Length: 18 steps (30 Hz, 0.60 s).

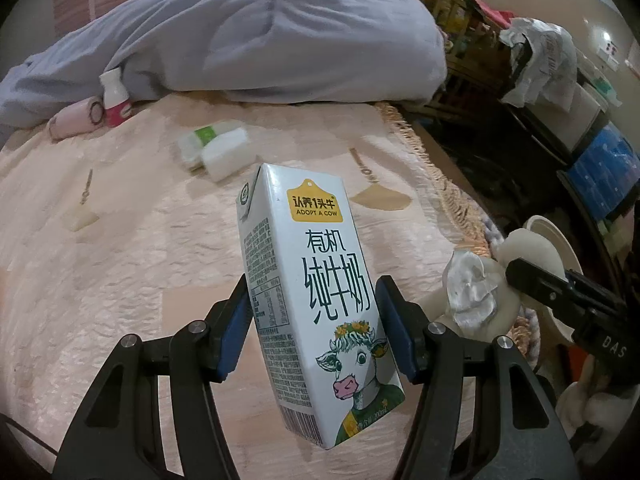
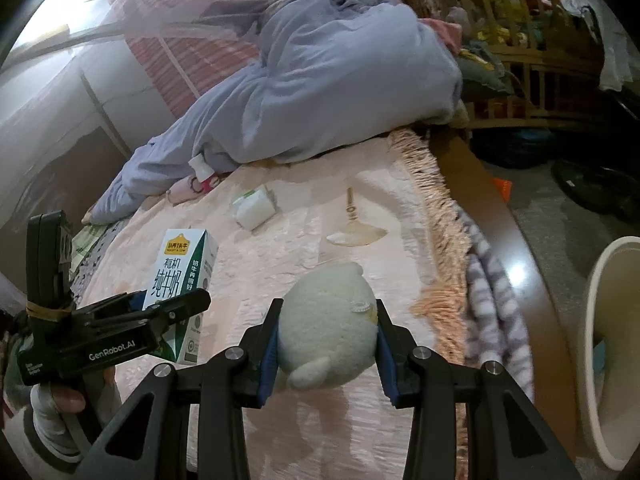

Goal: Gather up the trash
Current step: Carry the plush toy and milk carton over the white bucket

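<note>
My left gripper is shut on a white milk carton with a cow picture and holds it upright over the pink bedspread. The carton and left gripper also show in the right wrist view. My right gripper is shut on a cream plush toy; the toy shows in the left wrist view too. A white wrapped pack with a green label lies further up the bed, also in the right wrist view. A small white-and-pink bottle lies by the blanket.
A grey-blue blanket is heaped at the head of the bed. A cream bin stands on the floor to the right of the bed. The fringed bed edge runs along the right. A wooden crib and clutter stand beyond.
</note>
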Tool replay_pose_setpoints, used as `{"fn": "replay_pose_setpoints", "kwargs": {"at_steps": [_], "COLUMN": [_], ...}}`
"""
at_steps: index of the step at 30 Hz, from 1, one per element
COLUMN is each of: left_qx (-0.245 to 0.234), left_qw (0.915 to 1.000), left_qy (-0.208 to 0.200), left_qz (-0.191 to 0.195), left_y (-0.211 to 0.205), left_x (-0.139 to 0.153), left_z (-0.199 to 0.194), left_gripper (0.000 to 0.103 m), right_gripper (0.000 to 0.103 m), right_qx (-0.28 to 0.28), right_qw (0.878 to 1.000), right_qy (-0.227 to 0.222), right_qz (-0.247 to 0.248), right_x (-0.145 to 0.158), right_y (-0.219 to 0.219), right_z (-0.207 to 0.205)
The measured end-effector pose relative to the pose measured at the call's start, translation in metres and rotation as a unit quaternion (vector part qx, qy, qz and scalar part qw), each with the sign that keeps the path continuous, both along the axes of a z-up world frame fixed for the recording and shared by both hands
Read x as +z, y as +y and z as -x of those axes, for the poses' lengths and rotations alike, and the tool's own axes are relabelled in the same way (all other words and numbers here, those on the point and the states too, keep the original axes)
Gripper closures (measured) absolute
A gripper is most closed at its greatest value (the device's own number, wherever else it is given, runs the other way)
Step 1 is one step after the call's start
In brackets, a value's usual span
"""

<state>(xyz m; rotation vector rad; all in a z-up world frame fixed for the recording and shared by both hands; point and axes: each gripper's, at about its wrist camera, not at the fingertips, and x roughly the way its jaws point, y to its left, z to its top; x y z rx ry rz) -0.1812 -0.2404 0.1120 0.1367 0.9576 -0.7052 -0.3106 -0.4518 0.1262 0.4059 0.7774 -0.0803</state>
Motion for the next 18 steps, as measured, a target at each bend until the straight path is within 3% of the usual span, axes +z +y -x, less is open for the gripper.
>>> {"fn": "replay_pose_setpoints", "kwargs": {"at_steps": [18], "left_qx": [-0.088], "left_qw": [0.996], "left_qy": [-0.006], "left_qz": [0.006], "left_y": [-0.091], "left_x": [0.011], "left_z": [0.037], "left_gripper": [0.044], "right_gripper": [0.063], "right_qx": [-0.09], "right_qw": [0.996], "right_qy": [0.0], "right_qz": [0.008], "right_x": [0.011], "right_y": [-0.073], "right_z": [0.06]}}
